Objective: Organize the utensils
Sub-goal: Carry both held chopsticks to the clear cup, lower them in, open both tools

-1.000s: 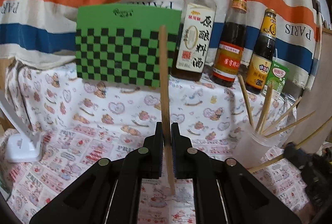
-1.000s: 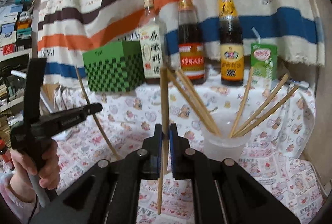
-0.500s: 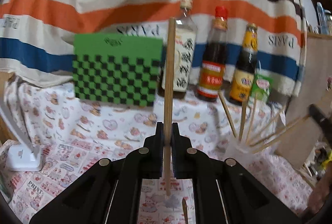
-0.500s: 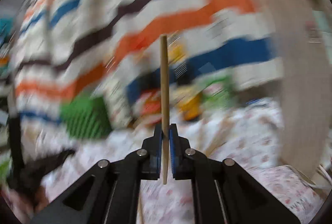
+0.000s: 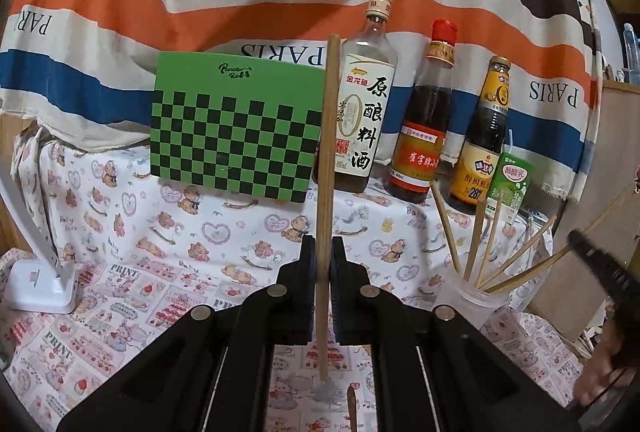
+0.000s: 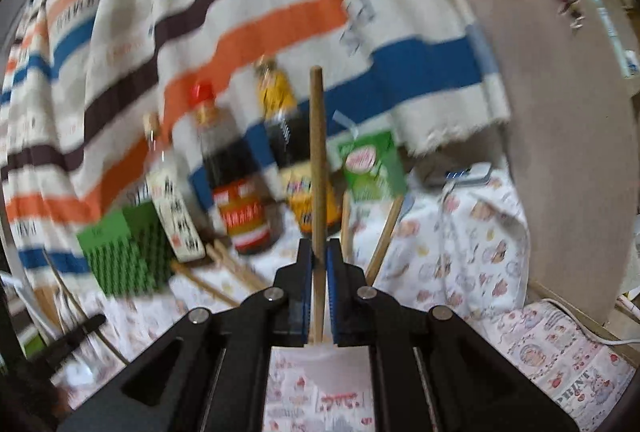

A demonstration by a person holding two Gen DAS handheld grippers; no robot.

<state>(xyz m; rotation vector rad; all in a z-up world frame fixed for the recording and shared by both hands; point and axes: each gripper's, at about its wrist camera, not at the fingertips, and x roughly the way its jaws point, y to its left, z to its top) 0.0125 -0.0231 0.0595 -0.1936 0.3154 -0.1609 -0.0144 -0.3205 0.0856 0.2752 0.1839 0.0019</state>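
Right gripper (image 6: 319, 264) has swung over the cup (image 5: 474, 306), at four o'clock, clenching its chopstick (image 6: 318, 168), ready to drop. Left gripper (image 5: 323, 260) still grasps another chopstick (image 5: 329, 152).

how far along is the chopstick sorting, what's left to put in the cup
Done: several chopsticks already stand in the clear plastic cup. In hand: the left gripper is shut on one upright chopstick, and the right gripper is shut on another chopstick. Left: both held sticks go in, plus one more chopstick tip showing at the bottom of the left view.
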